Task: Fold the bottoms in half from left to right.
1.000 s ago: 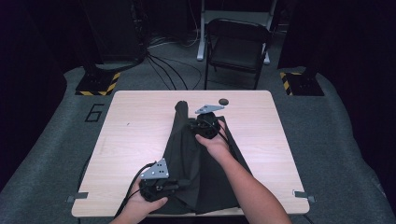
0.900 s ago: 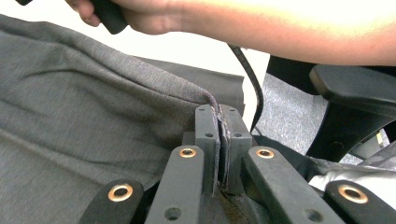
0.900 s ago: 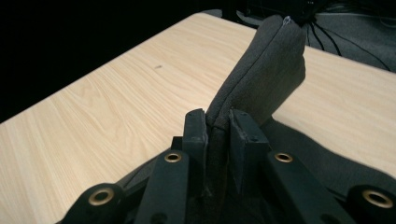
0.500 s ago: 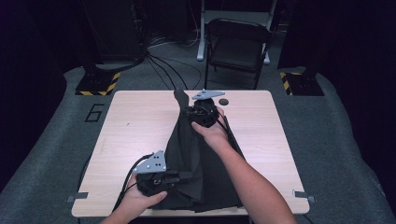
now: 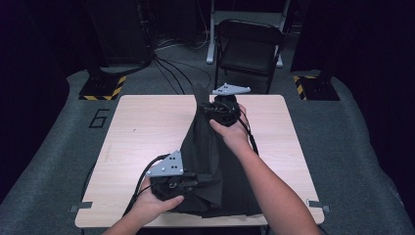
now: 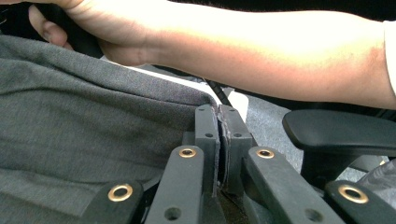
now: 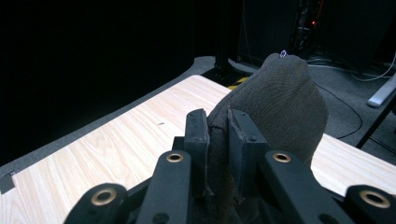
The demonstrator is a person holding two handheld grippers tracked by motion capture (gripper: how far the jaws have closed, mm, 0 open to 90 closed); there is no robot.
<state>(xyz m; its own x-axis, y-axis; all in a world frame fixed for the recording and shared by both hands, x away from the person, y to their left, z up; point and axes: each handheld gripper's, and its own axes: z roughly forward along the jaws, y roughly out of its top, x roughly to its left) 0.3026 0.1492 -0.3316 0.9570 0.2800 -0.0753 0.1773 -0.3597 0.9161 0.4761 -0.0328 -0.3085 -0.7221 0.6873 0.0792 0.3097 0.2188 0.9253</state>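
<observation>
Your left gripper at 6 o'clock pinches the near edge of the dark cloth. Your right gripper at 12 o'clock pinches its far end, lifted above the table.

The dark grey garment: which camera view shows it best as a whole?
The high view: the dark grey garment runs along the wooden table, pinched by both grippers. The left gripper view gives only close woven cloth beside the jaws; the right gripper view, a bunched fold between the jaws.
</observation>
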